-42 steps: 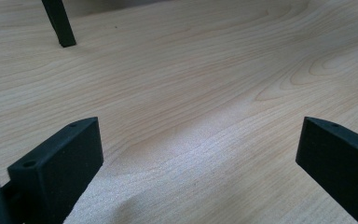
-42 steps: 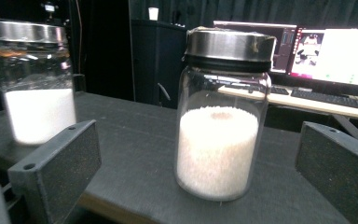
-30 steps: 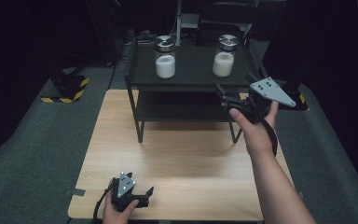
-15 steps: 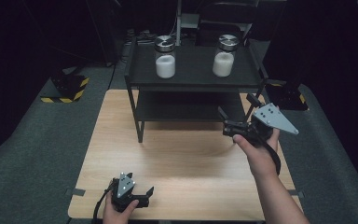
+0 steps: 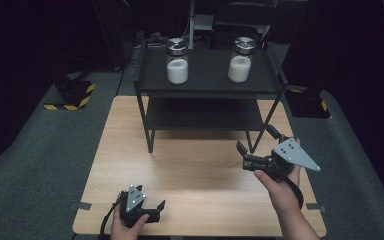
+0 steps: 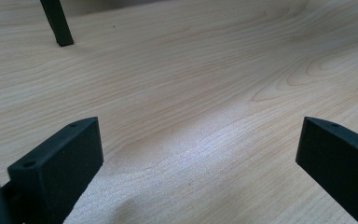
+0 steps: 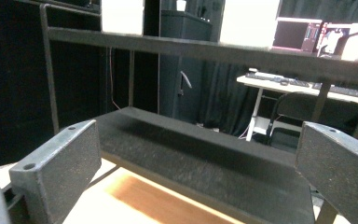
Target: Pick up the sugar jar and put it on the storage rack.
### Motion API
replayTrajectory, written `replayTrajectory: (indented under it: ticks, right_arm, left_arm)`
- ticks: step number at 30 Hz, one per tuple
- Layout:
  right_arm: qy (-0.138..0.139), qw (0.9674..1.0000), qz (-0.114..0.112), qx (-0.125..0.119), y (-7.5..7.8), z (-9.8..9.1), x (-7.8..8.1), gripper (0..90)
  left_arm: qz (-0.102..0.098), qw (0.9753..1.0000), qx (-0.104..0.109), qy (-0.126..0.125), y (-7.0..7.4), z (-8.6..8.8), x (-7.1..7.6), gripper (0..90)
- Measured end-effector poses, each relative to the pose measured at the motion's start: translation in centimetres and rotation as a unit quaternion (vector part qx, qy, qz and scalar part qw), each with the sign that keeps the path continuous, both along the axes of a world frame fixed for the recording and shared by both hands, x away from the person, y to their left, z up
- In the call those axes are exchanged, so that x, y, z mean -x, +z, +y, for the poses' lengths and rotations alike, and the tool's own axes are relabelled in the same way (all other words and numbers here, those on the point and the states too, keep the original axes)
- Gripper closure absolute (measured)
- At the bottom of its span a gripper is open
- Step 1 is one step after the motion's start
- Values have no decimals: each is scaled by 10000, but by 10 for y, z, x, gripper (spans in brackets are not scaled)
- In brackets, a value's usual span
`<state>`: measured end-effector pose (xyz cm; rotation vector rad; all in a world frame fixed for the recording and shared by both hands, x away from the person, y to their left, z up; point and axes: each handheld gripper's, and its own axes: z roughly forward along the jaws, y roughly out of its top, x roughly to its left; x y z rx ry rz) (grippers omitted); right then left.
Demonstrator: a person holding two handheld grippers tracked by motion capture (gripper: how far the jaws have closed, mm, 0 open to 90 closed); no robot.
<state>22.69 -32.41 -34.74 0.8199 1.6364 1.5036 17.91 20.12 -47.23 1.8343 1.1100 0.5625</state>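
Observation:
A black two-tier shelf (image 5: 207,80) stands at the back of the wooden table (image 5: 200,170). On its top tier are two jars of white powder with metal lids, one at the left (image 5: 177,62) and one at the right (image 5: 240,60). My left gripper (image 5: 156,211) rests at the table's near left edge, open, with bare wood between its jaws (image 6: 200,135). My right gripper (image 5: 255,138) hovers in front of the shelf's right front leg, open and empty. It faces the lower tier (image 7: 200,149), with the jars' white bottoms (image 7: 121,16) above the top tier.
One shelf leg (image 6: 58,23) stands ahead of the left gripper. Yellow-black striped stand bases sit on the grey floor at the left (image 5: 72,97) and the right (image 5: 310,105). Behind the shelf are a desk with a keyboard (image 7: 279,81) and a chair.
My right gripper has come back from the shelf's right end toward the near side and lower over the table. The left gripper has stayed in place.

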Motion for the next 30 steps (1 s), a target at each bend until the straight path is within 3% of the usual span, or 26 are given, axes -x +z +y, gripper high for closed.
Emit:
replayTrajectory:
  ticks: [12,30]
  right_arm:
    - [2,9999,126,46,-32,-12,18,2]
    - [-152,9981,604,8,-78,-24,30,2]
  left_arm:
    - [-2,10000,-10,9,0,-1,1,8]
    - [-25,10000,-20,-1,0,-1,1,8]
